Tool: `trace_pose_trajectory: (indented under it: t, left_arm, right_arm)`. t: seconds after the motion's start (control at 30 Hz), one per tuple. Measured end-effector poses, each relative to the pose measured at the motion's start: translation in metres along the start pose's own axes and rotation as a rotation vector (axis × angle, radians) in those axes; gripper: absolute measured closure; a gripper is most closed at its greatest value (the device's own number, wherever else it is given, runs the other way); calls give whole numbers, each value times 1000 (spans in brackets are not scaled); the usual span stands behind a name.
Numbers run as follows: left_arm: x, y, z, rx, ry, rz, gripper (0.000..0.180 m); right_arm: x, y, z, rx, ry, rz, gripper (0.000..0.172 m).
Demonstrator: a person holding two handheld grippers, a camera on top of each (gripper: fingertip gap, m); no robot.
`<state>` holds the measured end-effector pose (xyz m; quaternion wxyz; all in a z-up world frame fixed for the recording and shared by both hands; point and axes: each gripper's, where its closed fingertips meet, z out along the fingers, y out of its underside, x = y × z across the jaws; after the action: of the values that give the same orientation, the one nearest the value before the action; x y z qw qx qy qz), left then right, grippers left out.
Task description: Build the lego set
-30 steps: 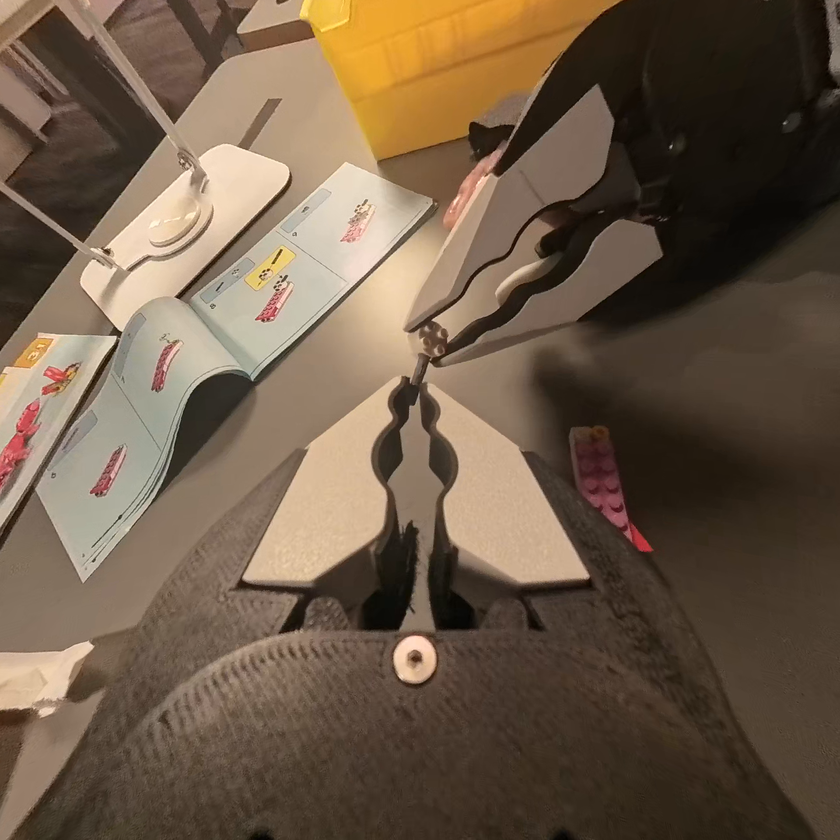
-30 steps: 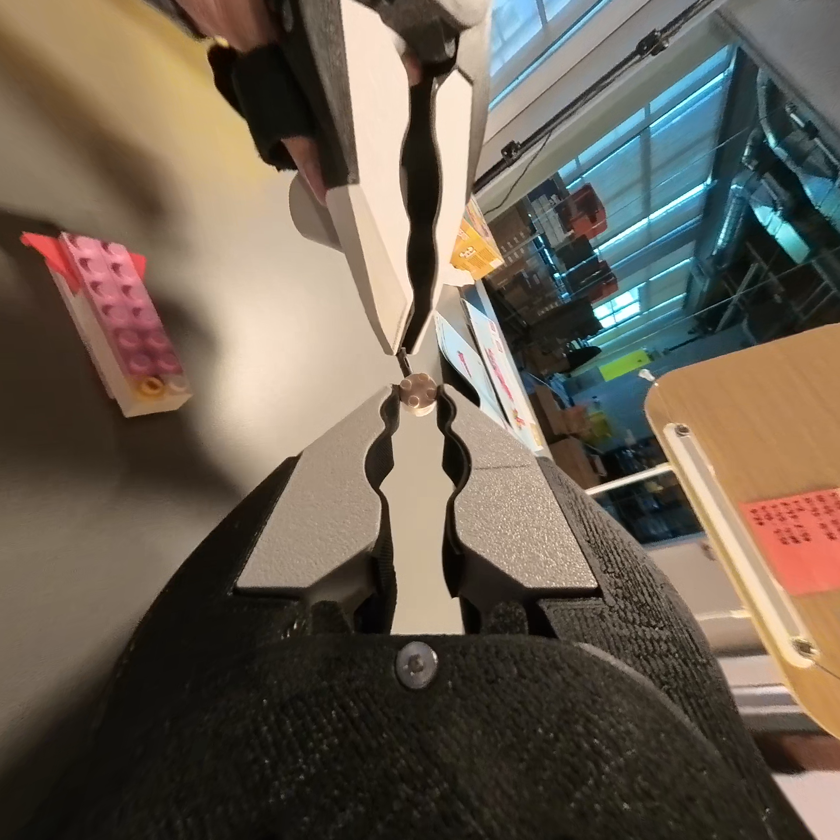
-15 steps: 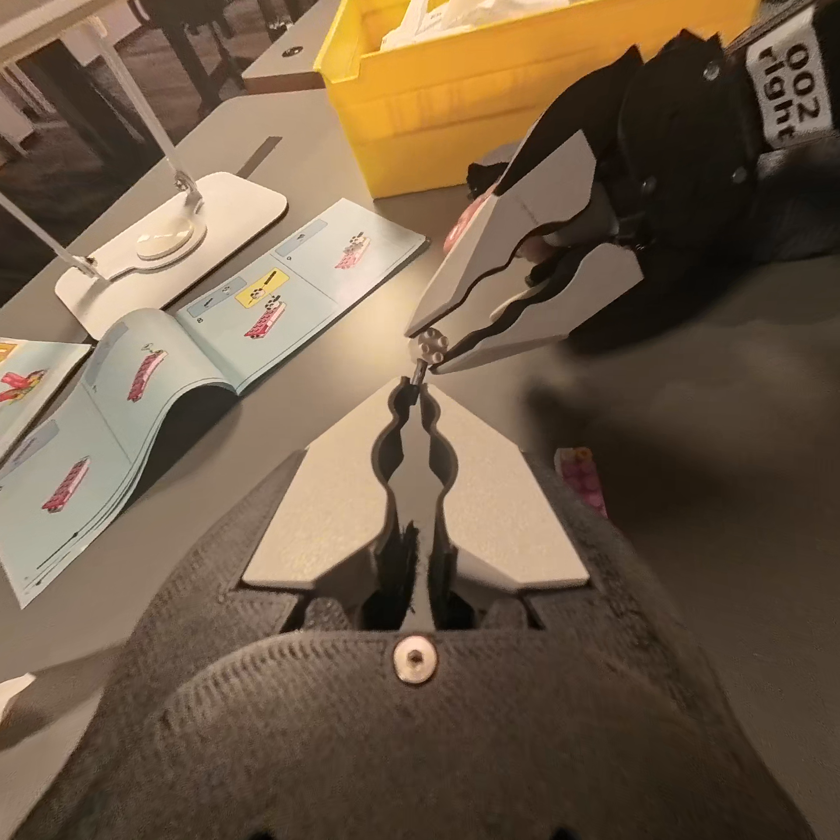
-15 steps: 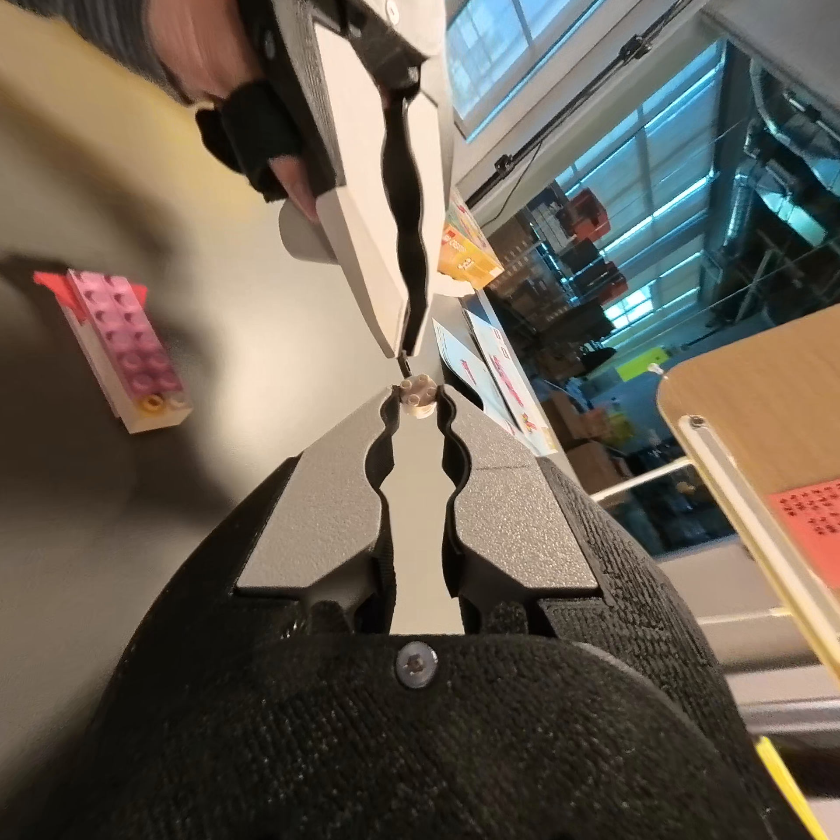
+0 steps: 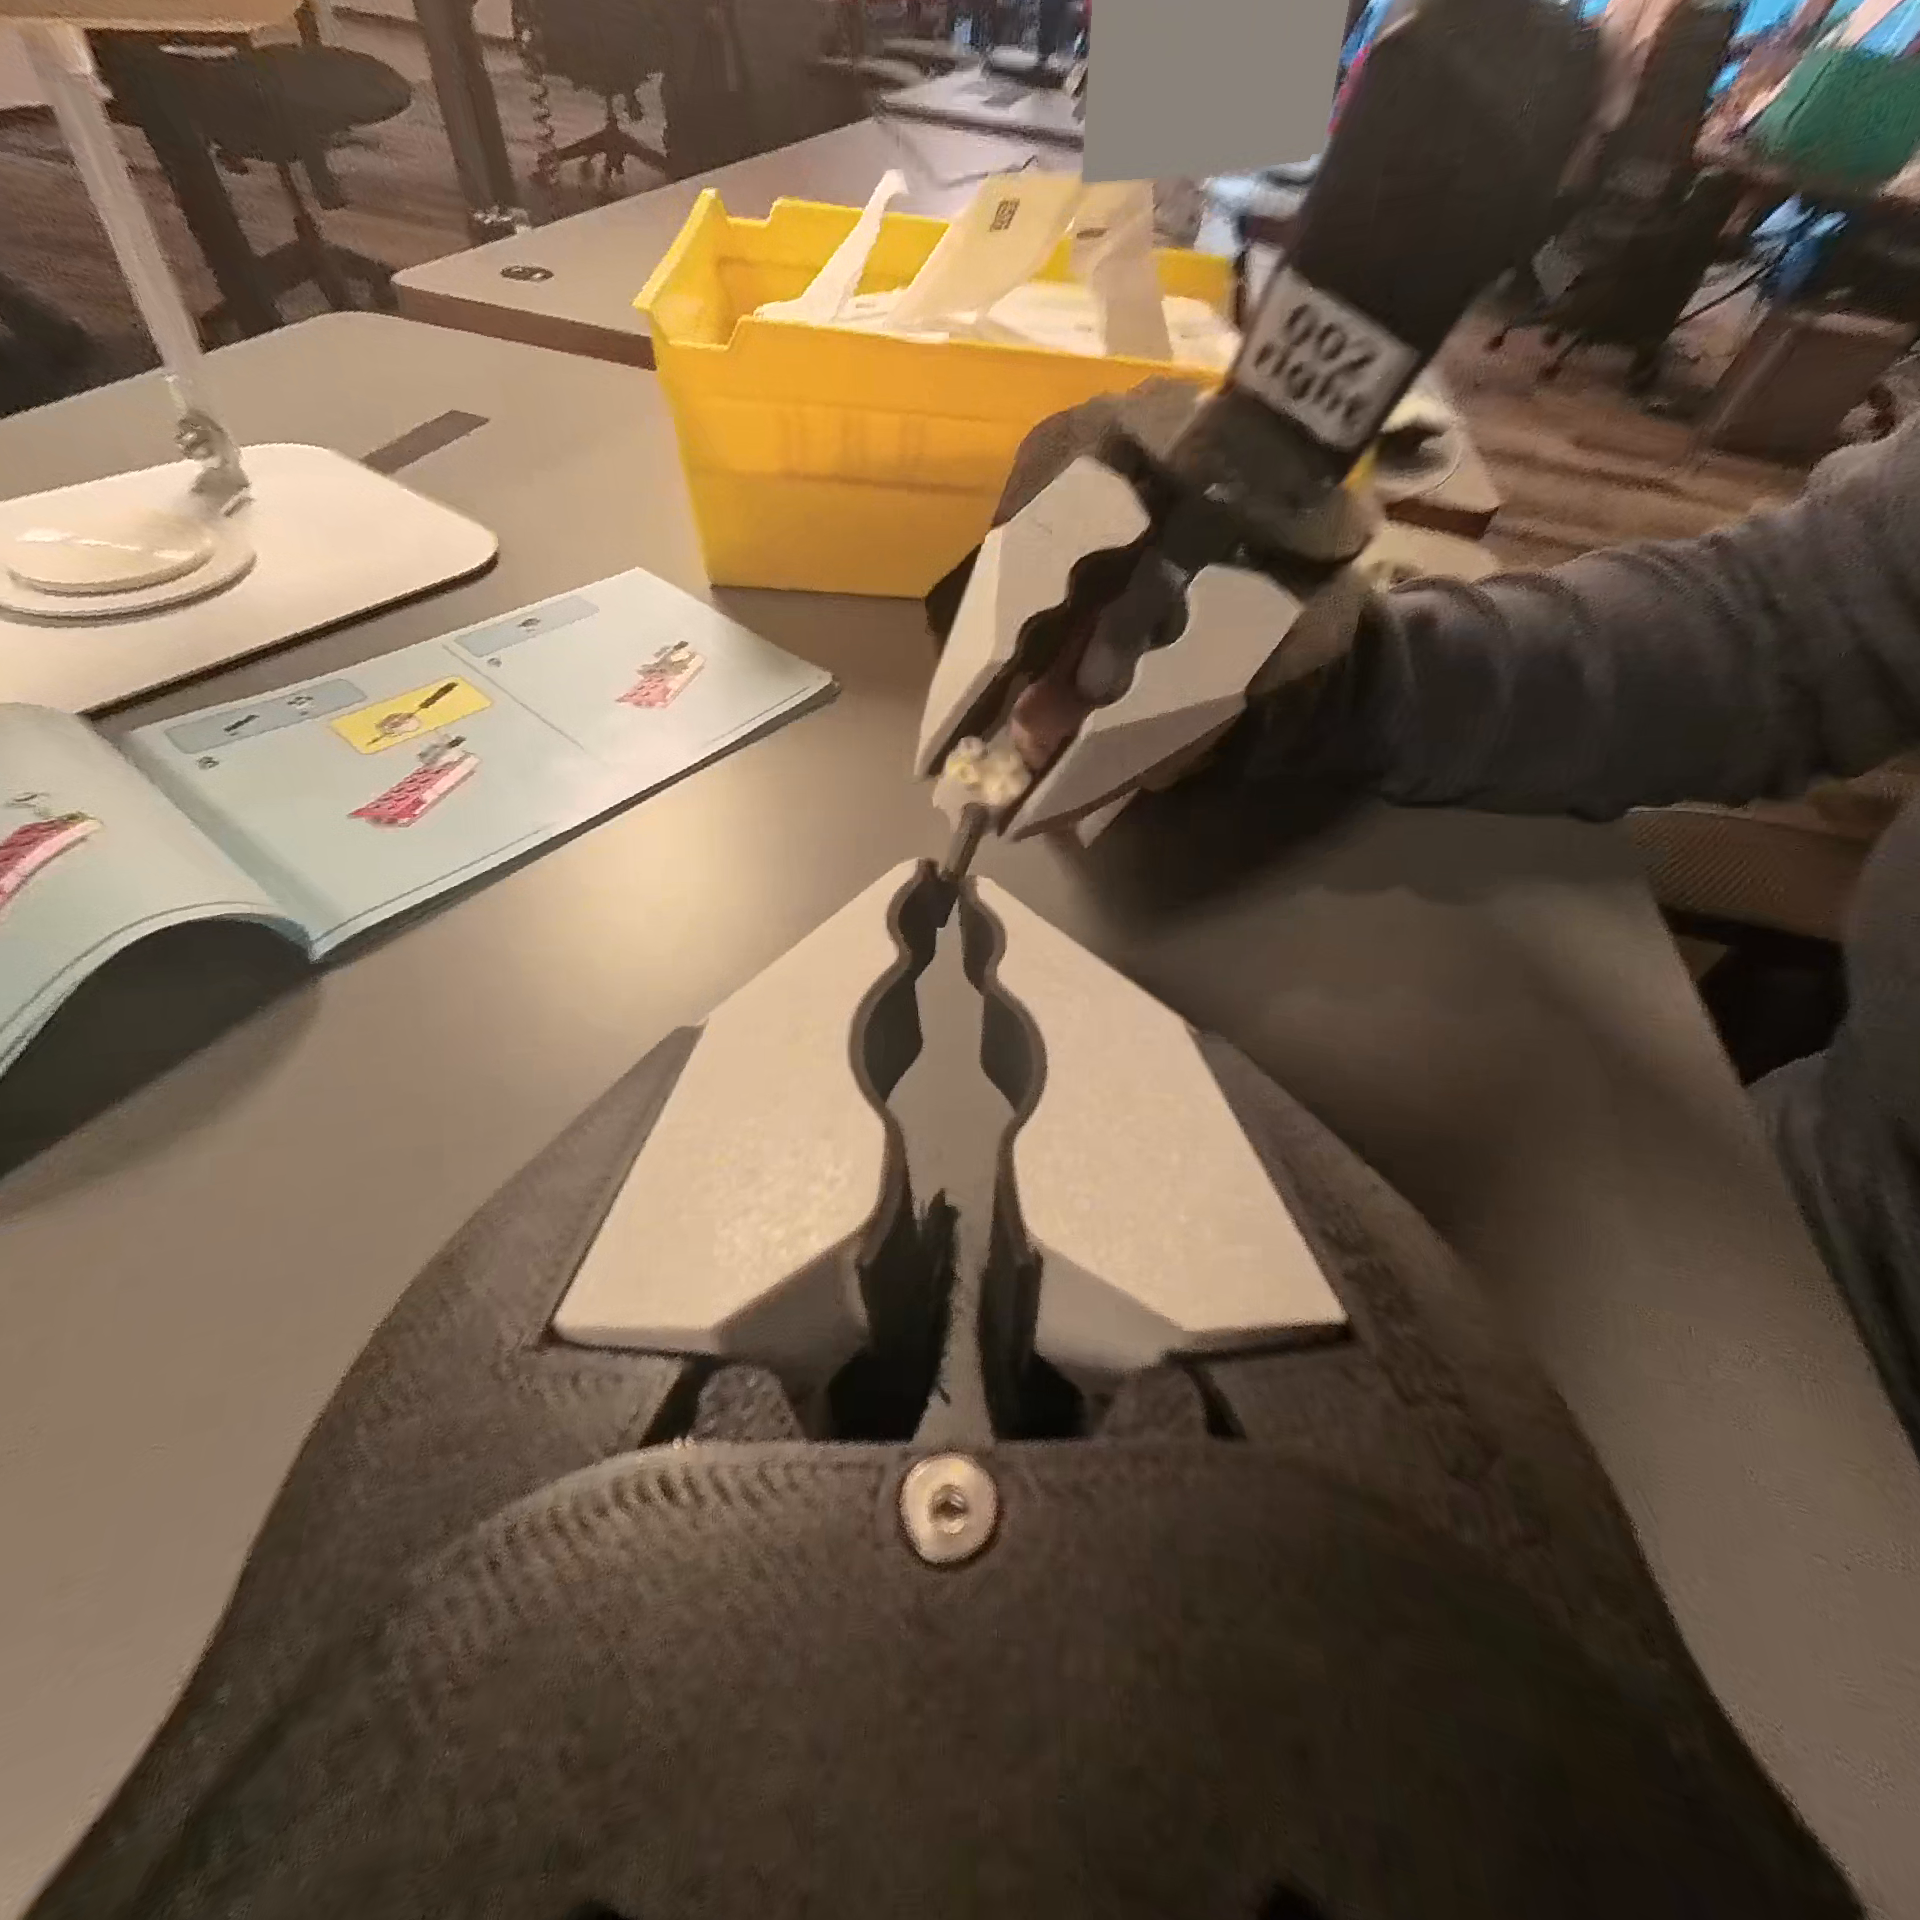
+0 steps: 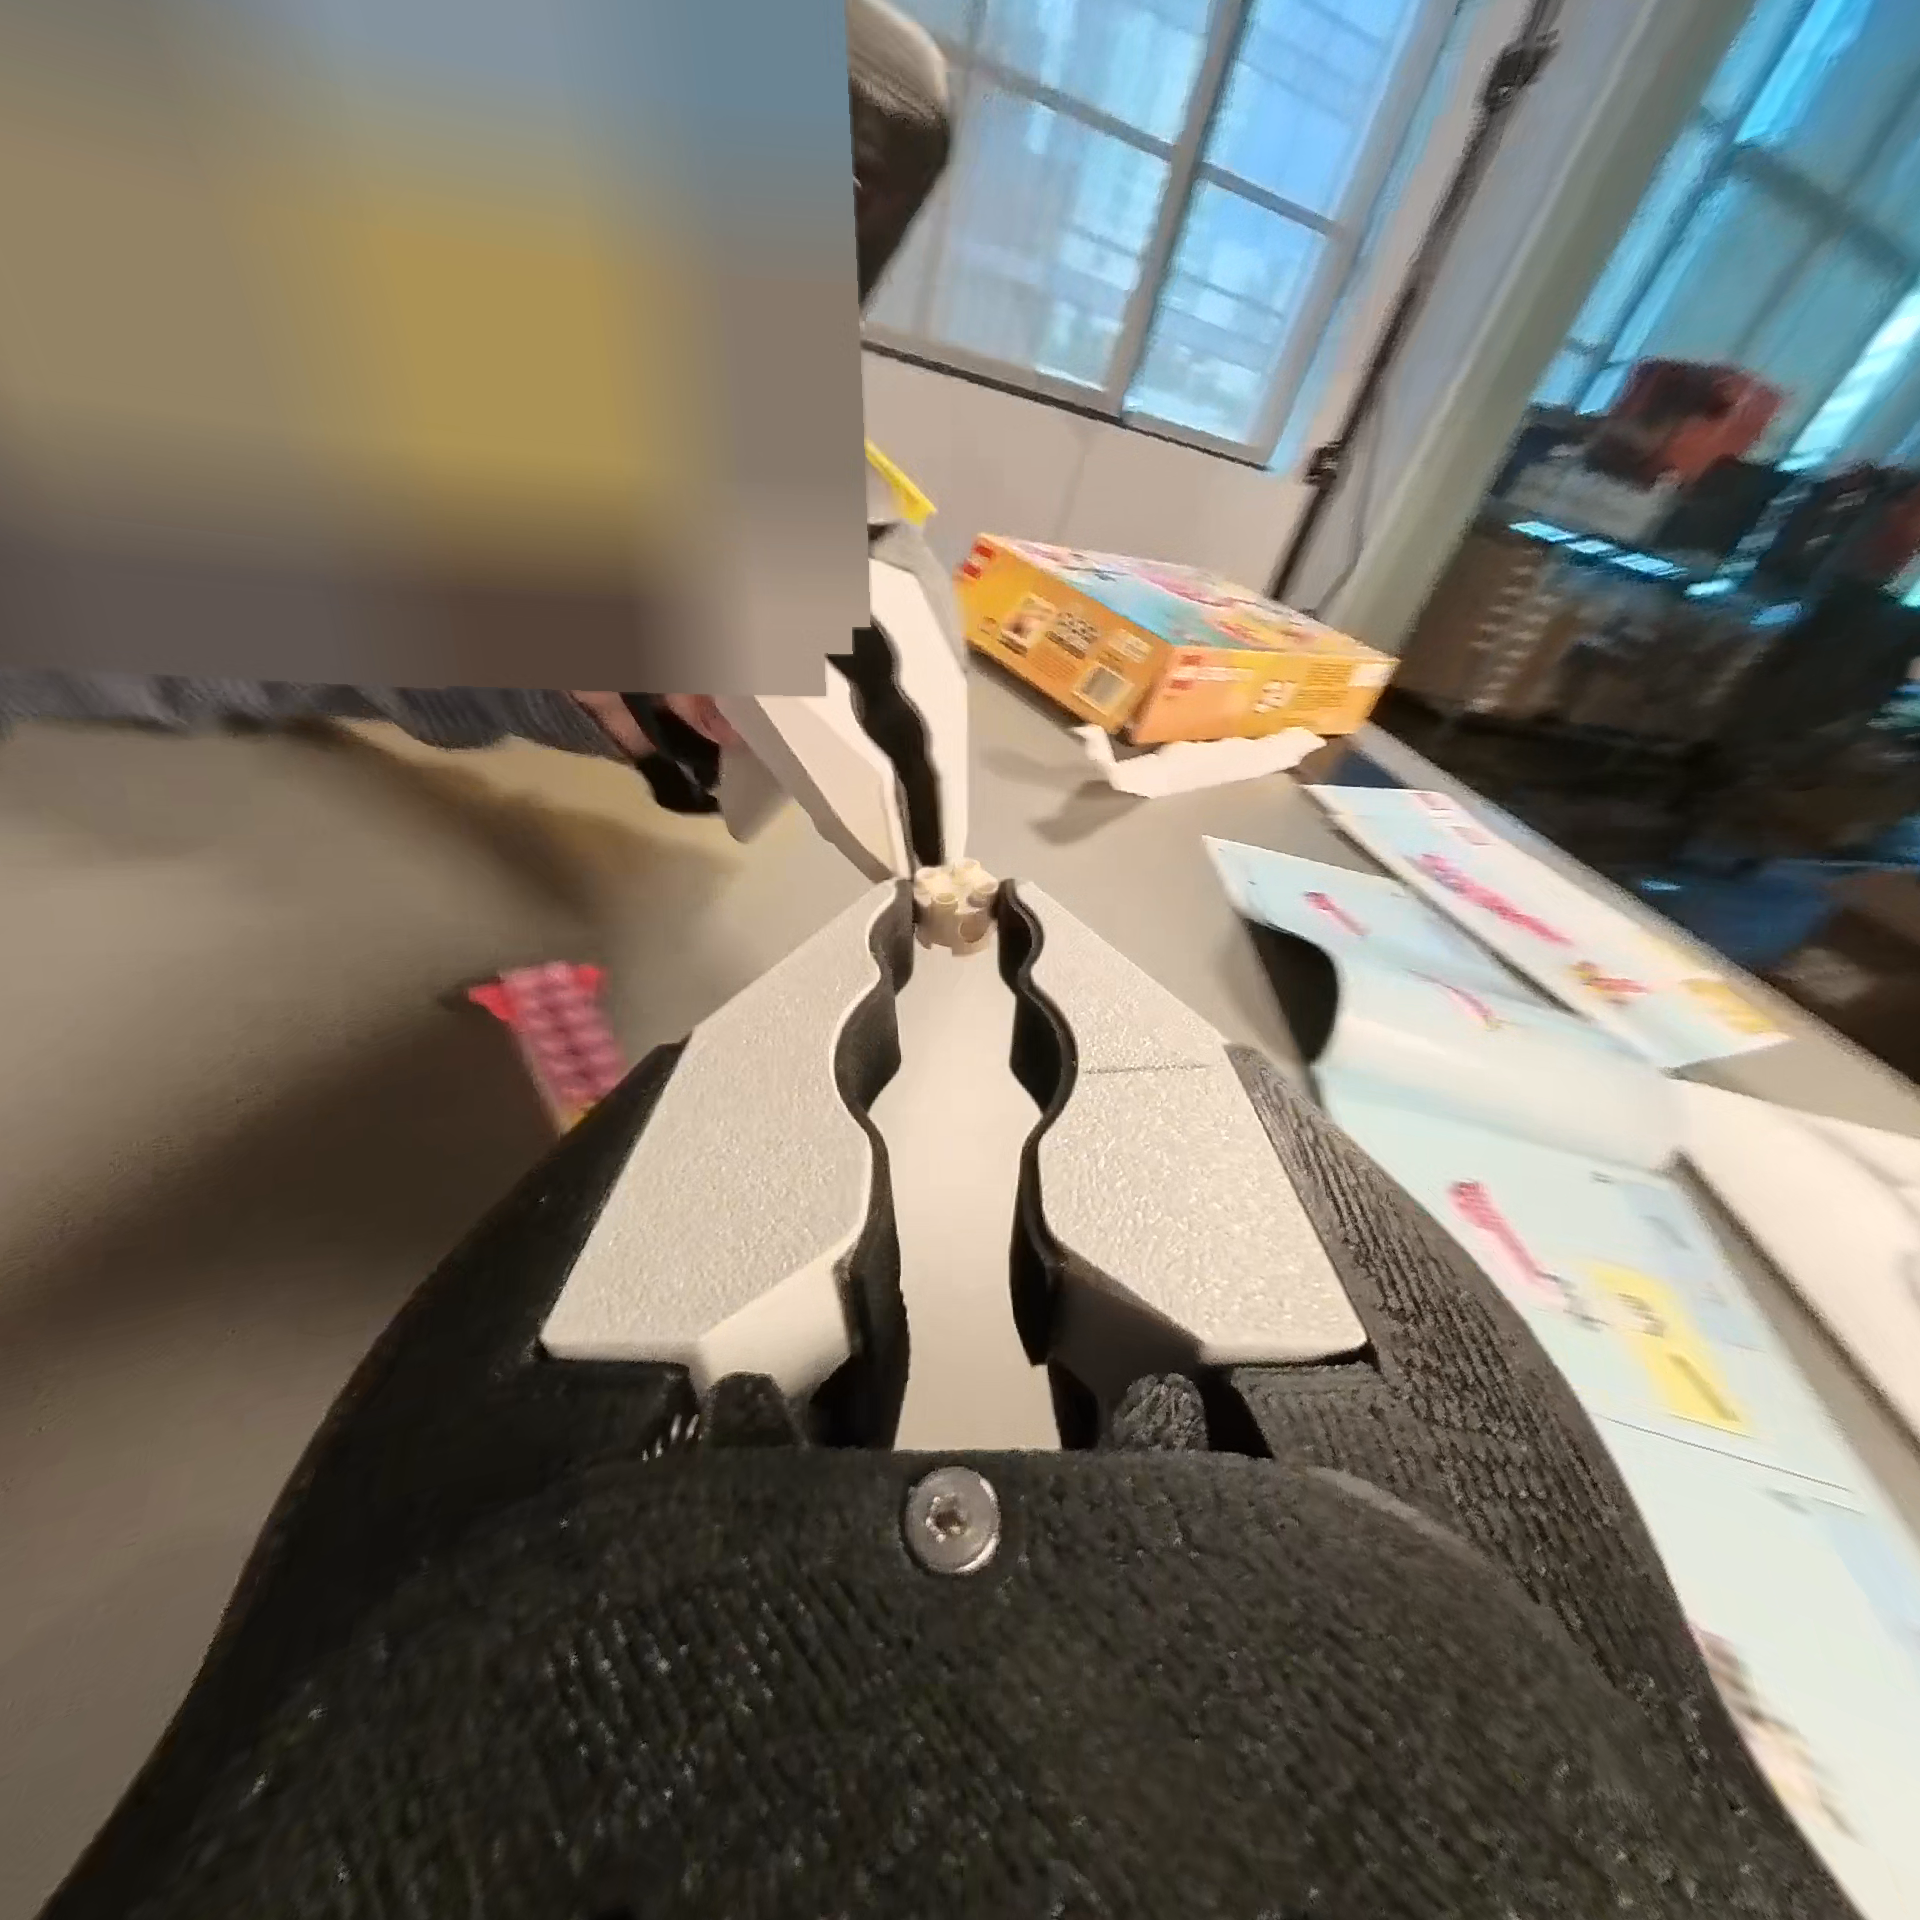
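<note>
Two grippers have swung up off the desk (image 5: 416, 1091): left gripper (image 5: 943, 883) still pinches a thin dark pin (image 5: 961, 847), right gripper (image 6: 954, 902) clamps the cream round brick (image 6: 951, 909) on its tip.

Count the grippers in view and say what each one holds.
2. The left gripper is shut on a thin dark rod. The right gripper grips a small white round brick; rod and brick meet above the table.

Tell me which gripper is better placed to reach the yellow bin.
Probably the right gripper: it hangs nearer the yellow bin, though shut on a small white round brick. The left gripper pinches a thin dark rod.
</note>
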<state>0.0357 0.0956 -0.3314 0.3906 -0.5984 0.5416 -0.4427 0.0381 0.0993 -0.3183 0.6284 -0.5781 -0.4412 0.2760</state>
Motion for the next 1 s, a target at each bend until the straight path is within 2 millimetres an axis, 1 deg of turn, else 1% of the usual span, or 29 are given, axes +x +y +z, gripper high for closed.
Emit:
trace_pose_trajectory:
  t: [0.07, 0.17, 0.23, 0.4, 0.5, 0.6, 0.8, 1.0]
  left_arm:
    - [3, -3, 1, 16, 20, -20, 178]
    - [2, -2, 0, -10, -3, 0, 178]
    - [0, 1, 1, -50, -39, 22, 178]
    - [-8, 17, 4, -170, -126, 96, 178]
    - [-10, 22, 5, -211, -148, 130, 178]
    - [-12, 25, 4, -226, -150, 135, 178]
    - [-13, 26, 2, -236, -150, 142, 178]
    - [-15, 30, 1, -258, -161, 158, 178]
  right_arm:
    - [0, -3, -2, 23, -20, 42, 157]
    - [-1, -2, -1, 15, -11, 24, 157]
    - [0, 2, 1, -19, 22, -54, 157]
    - [-2, 15, 7, -161, 109, -337, 158]
    - [-3, 20, 9, -211, 131, -415, 158]
    - [-3, 24, 10, -243, 134, -444, 158]
    - [-2, 29, 10, -269, 130, -448, 158]
    - [-3, 39, 11, -331, 126, -507, 158]
